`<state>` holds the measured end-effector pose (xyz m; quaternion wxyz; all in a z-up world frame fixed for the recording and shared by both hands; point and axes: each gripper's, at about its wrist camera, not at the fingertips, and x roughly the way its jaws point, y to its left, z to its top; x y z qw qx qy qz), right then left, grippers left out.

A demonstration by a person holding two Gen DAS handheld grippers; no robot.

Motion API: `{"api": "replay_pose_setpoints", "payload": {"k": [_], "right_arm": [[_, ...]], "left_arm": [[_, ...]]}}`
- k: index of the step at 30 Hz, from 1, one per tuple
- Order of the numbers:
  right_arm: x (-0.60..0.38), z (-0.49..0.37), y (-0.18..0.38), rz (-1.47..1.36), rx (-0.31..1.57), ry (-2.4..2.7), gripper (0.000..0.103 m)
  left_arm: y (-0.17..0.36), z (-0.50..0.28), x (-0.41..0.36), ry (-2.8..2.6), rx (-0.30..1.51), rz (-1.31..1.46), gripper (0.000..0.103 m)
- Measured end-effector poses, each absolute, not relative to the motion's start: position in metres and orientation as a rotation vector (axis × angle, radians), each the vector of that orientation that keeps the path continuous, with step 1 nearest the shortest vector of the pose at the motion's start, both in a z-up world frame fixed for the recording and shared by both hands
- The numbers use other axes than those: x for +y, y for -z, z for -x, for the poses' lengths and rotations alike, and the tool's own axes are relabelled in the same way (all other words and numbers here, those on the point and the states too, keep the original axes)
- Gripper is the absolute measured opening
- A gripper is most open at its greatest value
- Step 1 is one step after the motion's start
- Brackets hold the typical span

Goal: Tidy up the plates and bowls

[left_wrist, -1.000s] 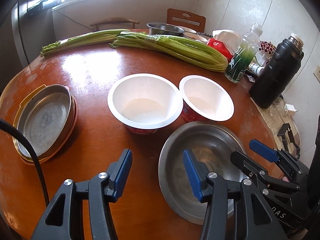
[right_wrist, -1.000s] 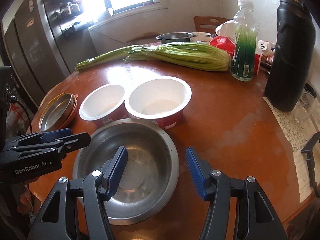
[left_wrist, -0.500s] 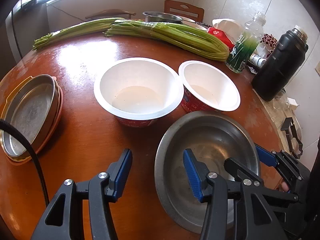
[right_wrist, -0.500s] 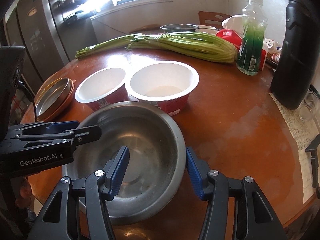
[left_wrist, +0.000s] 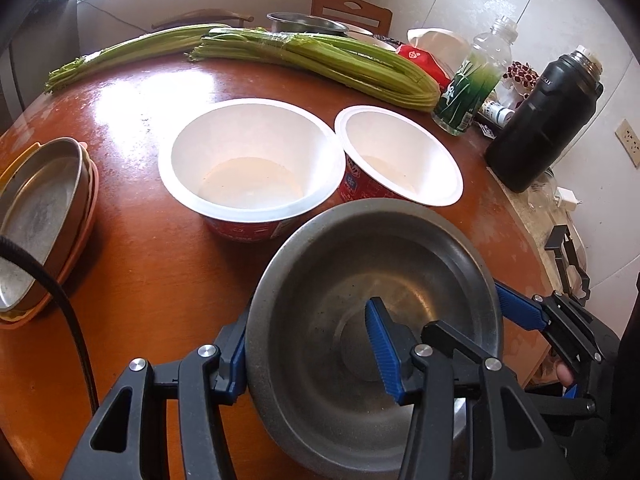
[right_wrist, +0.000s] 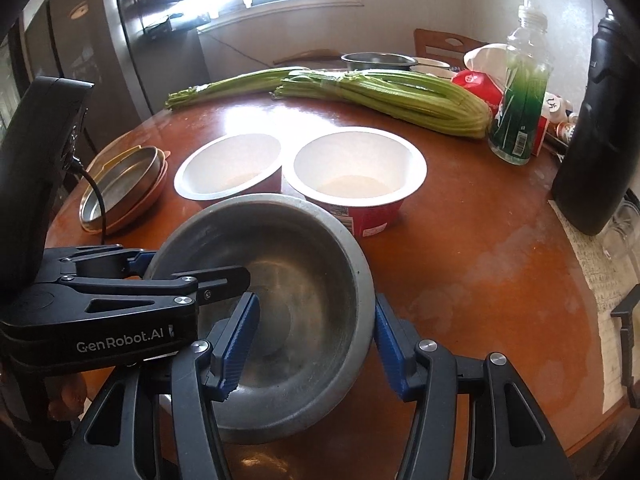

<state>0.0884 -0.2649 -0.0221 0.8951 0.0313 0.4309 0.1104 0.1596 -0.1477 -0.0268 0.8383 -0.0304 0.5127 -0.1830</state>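
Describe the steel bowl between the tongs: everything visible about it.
The steel bowl is round, dull grey metal with a scuffed, empty inside, a flat base and a rolled rim. It sits tilted at the near edge of the wooden table, in front of two white paper bowls. The left tongs and right tongs each straddle its wall, one finger inside, one outside, still open.

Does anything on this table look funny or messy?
Nothing is spilled or broken. The odd bit: the metal bowl sits tilted, not flat, because the left gripper and right gripper each straddle its rim. Also, long celery bunches lie on the table among the dishes.
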Motion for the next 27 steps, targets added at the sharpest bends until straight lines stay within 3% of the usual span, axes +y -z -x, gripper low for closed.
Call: {"api": "replay_pose_setpoints", "payload": {"k": [27], "right_arm": [[-0.176, -0.083, 0.024, 0.011, 0.929, -0.407, 0.059]], "left_arm": [[0.022, -0.129, -0.048, 0.238, 1.049, 0.169, 0.051]]}}
